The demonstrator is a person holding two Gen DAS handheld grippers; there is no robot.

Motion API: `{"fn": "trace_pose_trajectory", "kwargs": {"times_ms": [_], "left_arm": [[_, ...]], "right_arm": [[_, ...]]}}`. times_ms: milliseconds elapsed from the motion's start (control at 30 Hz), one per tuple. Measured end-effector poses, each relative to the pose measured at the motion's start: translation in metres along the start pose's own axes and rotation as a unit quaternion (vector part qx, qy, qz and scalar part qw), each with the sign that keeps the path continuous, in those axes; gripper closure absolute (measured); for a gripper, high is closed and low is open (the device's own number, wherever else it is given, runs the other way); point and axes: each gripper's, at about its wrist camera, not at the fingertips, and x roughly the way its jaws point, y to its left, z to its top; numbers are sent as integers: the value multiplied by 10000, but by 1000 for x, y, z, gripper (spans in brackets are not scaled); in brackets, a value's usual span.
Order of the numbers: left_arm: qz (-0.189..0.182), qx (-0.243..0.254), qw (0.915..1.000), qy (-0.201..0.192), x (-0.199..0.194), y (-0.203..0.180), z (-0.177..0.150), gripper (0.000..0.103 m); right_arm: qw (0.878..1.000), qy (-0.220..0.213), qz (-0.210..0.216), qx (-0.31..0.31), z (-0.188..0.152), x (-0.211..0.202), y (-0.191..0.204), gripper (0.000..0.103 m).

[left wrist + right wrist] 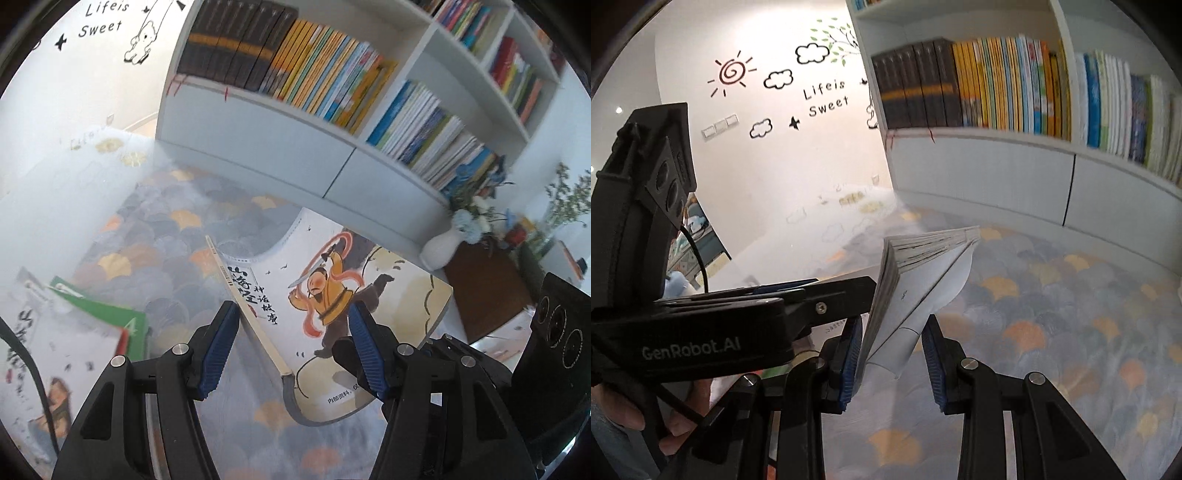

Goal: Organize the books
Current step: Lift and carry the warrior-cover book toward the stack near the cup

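A picture book (pixel 332 295) with a sword-swinging figure on its cover hangs above the patterned rug, cover tilted toward my left view. My left gripper (pixel 291 347) is open, its blue pads (pixel 218 347) on either side of the book's spine edge. In the right wrist view the same book (pixel 916 284) shows its page edges and white back cover, sitting between the pads of my right gripper (pixel 892 356), which is open with the left pad touching the pages. The left gripper body (pixel 720 321) crosses that view from the left.
A white bookcase (pixel 295 122) full of upright books (pixel 317 70) stands ahead, with closed drawers below. More books (pixel 55 332) lie on the rug at the left. A white vase with flowers (pixel 454 236) stands on a brown table at the right.
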Motion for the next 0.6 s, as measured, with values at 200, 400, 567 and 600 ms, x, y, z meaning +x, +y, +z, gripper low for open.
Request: {"fn": "trace_pose_trajectory", "kwargs": {"times_ms": [200,400,567,600], "left_arm": [[145,142,9994,-295,-61,18,-1,45],[688,478,9959,-350,-102,54,-7,45],[739,494,9960,8,-103,100,-22,45],[727,471,9961,185,-98,109,-25,45]], "right_arm": [[9994,-333,-1,-70,3,-35,59,71],[9985,-433,278,-195,7,-32,124,71],[9993,-166,323,36,-7,-6,167,71],[9996,-78,236,134,-13,0,174,71]]}}
